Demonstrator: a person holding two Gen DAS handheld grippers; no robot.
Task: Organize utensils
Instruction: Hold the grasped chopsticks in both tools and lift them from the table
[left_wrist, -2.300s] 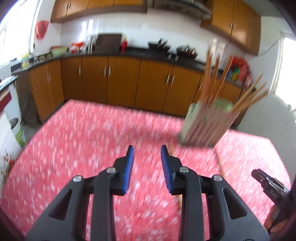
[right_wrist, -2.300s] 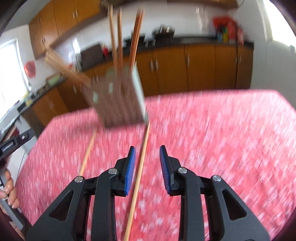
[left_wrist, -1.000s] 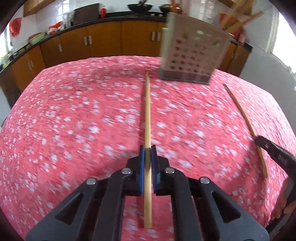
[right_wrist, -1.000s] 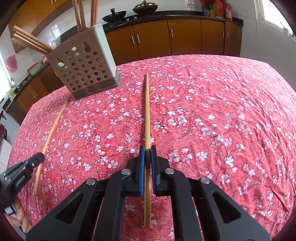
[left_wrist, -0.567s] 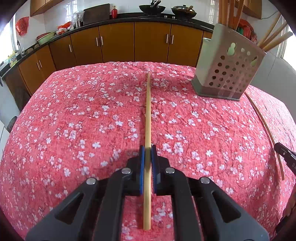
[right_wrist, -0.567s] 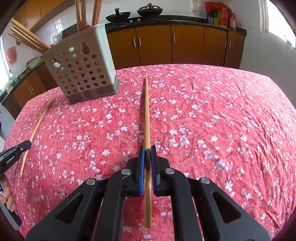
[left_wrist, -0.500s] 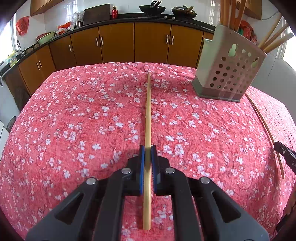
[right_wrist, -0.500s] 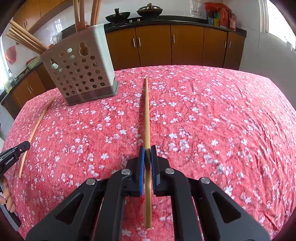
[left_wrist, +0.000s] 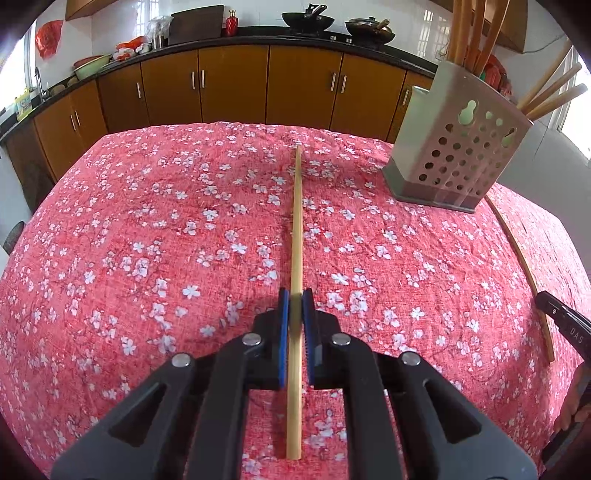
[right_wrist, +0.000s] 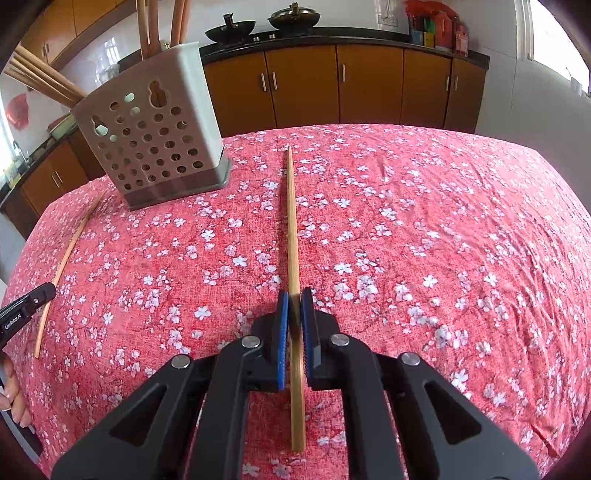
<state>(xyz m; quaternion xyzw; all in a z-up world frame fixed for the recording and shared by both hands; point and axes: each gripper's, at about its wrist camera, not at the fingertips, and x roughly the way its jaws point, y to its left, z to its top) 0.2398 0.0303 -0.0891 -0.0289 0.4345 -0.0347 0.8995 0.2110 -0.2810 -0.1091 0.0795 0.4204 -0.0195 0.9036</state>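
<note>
Barely shifted over the last half second; 2.3 s ago, spread wide and holding nothing. Now left gripper (left_wrist: 295, 308) with blue fingers (left_wrist: 283, 321) pressed onto a chopstick (left_wrist: 296, 236), pinching it near its thick end. Shaft running straight ahead from the fingers, low over the red floral desk (left_wrist: 147, 240); contact with the cloth impossible to judge. Ahead and to the right of the fingers, a perforated utensil holder (left_wrist: 461, 155) standing upright on the desk, more chopsticks leaning out of its top.

Right gripper (right_wrist: 294, 306) likewise clamped on a second chopstick (right_wrist: 291, 229), fingers (right_wrist: 282, 325) closed against both its sides, tip pointing straight forward. Same holder (right_wrist: 155, 147) ahead and to the left of these fingers. Each gripper's tip visible at the edge of the other's view, beside the chopstick held there.
</note>
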